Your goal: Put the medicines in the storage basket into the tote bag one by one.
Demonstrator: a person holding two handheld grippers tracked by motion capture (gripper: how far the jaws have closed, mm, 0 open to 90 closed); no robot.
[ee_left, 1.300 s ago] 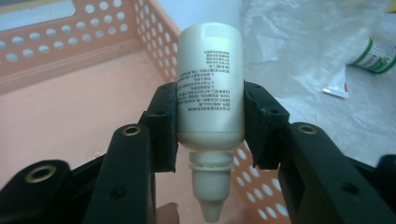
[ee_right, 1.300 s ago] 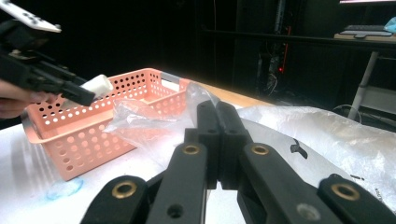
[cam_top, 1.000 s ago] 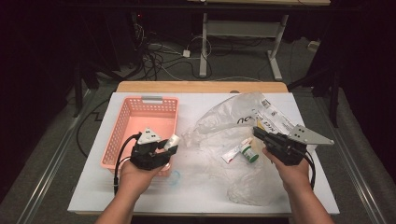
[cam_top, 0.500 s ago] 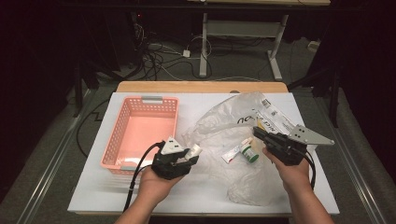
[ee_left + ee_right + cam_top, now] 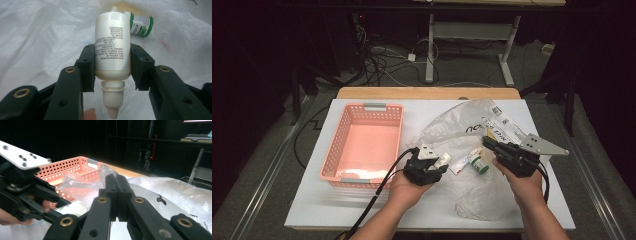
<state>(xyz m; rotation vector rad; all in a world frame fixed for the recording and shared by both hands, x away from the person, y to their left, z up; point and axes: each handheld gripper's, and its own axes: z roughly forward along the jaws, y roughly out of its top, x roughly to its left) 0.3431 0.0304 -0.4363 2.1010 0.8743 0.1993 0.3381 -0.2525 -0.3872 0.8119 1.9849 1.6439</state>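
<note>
White dropper bottle [image 5: 112, 43] sat pinched mid-body in left gripper [image 5: 112, 62]; right gripper [image 5: 116, 187], pressed together on the plastic bag [image 5: 472, 130], should hold it taut.

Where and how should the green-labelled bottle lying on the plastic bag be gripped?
Grip the green-labelled bottle across its round body, coming from above with one jaw on each long side. It lies flat on the plastic bag, and the small tube lies close beside it, crowding a side approach.

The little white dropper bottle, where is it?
The white dropper bottle is squeezed in the left claw, over the clear plastic bag, between the pink basket and the green-labelled bottle.
</note>
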